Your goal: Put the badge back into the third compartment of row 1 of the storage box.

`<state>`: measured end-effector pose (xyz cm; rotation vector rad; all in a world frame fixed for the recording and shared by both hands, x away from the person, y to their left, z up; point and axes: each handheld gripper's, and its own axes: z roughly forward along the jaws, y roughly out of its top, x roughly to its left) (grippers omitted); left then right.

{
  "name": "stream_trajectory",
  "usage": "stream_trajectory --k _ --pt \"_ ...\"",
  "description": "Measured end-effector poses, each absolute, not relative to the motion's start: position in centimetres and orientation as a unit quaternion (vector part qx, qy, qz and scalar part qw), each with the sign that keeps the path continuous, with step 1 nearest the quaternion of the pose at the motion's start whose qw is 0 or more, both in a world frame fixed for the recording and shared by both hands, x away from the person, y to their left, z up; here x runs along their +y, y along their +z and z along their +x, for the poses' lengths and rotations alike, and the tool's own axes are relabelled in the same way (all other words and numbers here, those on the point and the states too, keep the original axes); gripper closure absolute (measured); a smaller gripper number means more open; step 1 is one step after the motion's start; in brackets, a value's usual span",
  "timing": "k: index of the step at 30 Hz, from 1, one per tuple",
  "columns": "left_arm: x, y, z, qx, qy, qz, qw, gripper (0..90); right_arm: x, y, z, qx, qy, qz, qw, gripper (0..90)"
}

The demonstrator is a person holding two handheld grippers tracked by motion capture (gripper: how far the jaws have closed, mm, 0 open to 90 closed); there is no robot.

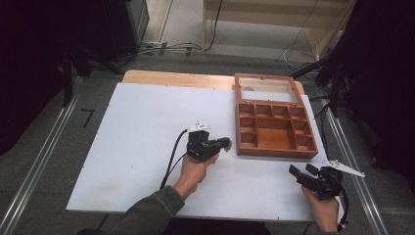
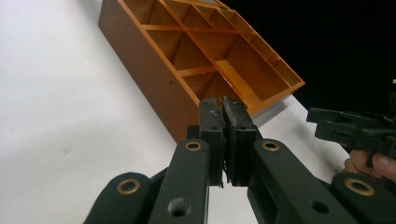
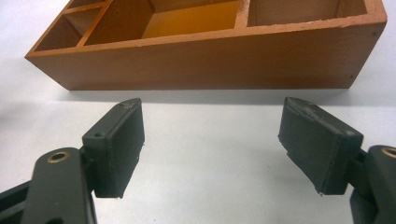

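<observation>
Nearest the person, right hand (image 1: 324, 210) at the table's front right edge, gripping the right gripper (image 1: 299, 174), which points up-left toward the box. Its jaws stand wide apart with bare tabletop between them; in the right gripper view the two black pads (image 3: 117, 144) frame the box's near wall, clear of it

Left hand (image 1: 195, 169) further in, near table centre, forearm in a grey-green sleeve (image 1: 147, 213) coming from the bottom edge. It holds the left gripper (image 1: 226, 144) aimed right at the box's near left corner, tips just beside it, contact not certain. Jaws pressed flat together with nothing between them, as the left gripper view shows (image 2: 225, 135). Black cable (image 1: 172, 159) trails back from it over the white tabletop (image 1: 142, 147)

Beyond both: open reddish-brown wooden box with divided compartments (image 1: 275, 130) on the right half of the table. One large centre compartment, small ones along the left, right and far sides. All visible compartments hold nothing. Interior wood more orange than the outer walls

Farthest, the box's hinged lid (image 1: 266, 88), wooden frame with a clear pane, lies open behind it, toward the table's far edge
</observation>
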<state>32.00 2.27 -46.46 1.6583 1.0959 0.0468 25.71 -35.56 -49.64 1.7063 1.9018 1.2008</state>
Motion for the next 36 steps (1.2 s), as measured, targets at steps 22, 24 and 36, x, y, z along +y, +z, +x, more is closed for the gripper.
stream_trajectory --k 22,24,36 --pt "-0.4 -45.7 34.7 0.463 0.014 0.695 0.550 88.9 -35.6 -49.6 25.7 0.665 0.422 0.595 0.161 21.4" --pt "-0.7 -45.7 35.0 0.460 0.012 0.696 0.550 88.9 -35.7 -49.6 25.7 0.665 0.424 0.593 0.163 21.5" --pt "-2.5 -46.0 36.9 0.463 0.017 0.697 0.547 88.9 -35.8 -49.7 25.9 0.666 0.426 0.592 0.158 21.4"
